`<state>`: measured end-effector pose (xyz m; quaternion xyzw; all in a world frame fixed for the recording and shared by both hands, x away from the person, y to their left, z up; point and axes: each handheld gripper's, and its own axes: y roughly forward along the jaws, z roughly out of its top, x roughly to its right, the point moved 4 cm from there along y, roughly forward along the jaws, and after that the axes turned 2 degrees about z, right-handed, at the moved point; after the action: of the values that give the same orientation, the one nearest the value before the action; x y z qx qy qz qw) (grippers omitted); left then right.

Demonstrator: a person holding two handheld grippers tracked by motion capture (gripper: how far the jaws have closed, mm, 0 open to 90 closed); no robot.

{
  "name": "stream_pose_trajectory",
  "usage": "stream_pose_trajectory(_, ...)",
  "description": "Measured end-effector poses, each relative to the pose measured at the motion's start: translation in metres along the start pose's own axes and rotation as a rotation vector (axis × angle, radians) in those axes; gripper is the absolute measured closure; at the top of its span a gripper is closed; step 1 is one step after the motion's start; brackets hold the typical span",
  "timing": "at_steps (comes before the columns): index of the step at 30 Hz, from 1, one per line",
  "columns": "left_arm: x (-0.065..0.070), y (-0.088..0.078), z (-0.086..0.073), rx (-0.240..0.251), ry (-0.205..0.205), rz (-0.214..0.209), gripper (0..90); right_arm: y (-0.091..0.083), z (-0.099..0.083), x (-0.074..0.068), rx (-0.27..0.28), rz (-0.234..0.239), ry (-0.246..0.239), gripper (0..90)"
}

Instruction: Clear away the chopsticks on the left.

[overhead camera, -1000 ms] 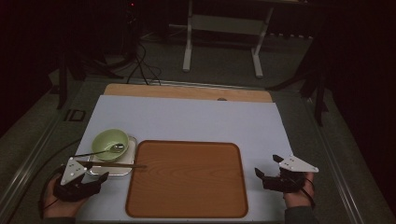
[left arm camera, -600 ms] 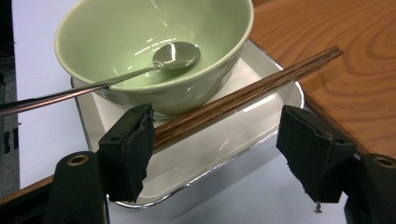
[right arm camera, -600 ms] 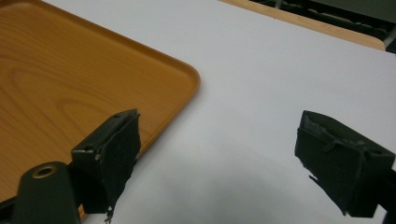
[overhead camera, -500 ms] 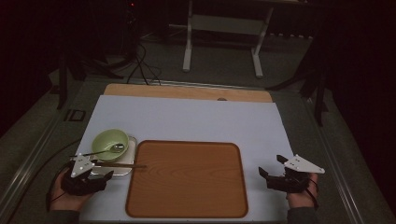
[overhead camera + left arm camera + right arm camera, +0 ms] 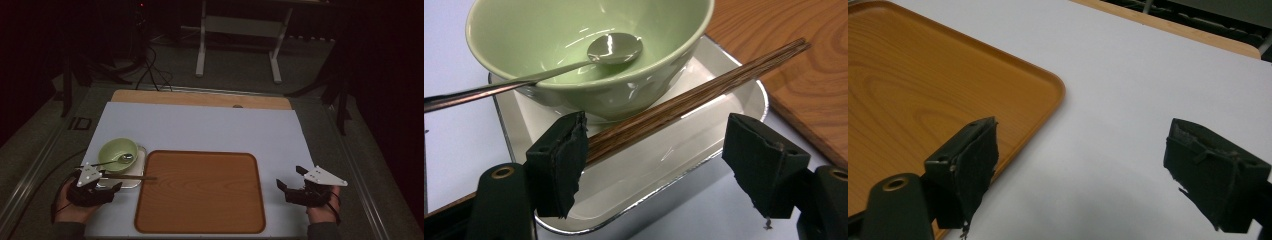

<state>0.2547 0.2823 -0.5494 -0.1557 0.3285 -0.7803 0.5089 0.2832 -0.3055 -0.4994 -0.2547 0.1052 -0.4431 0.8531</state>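
Left tongs have just been opening, jaws apart, chopsticks lying free across the metal tray; right tongs gape idle, wooden tray unloaded.

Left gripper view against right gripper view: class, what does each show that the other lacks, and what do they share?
Left gripper view: a green bowl holding a spoon, on a metal tray with chopsticks lying across it, beside the open left tongs. Right gripper view: the open right tongs over bare white mat. Shared: the wooden tray and the mat.
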Motion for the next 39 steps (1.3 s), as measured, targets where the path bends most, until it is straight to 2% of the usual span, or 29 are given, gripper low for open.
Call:
stream_pose_trajectory(14,-0.004,0.006,-0.001,-0.017,0.006,0.012,25.5,-0.002,0.0,0.001,0.001,-0.001,0.002,14.1)
stream_pose_trajectory(29,-0.001,0.003,-0.001,-0.023,0.011,-0.004,33.2,-0.002,0.0,0.001,-0.003,0.0,-0.005,14.1)
stream_pose_trajectory(34,0.005,0.002,-0.001,-0.037,0.05,-0.022,41.3,-0.002,-0.001,0.001,-0.006,-0.003,-0.005,14.1)
stream_pose_trajectory(39,0.016,0.004,0.0,-0.068,0.124,-0.045,50.2,-0.002,-0.001,0.002,-0.007,-0.004,-0.003,14.1)
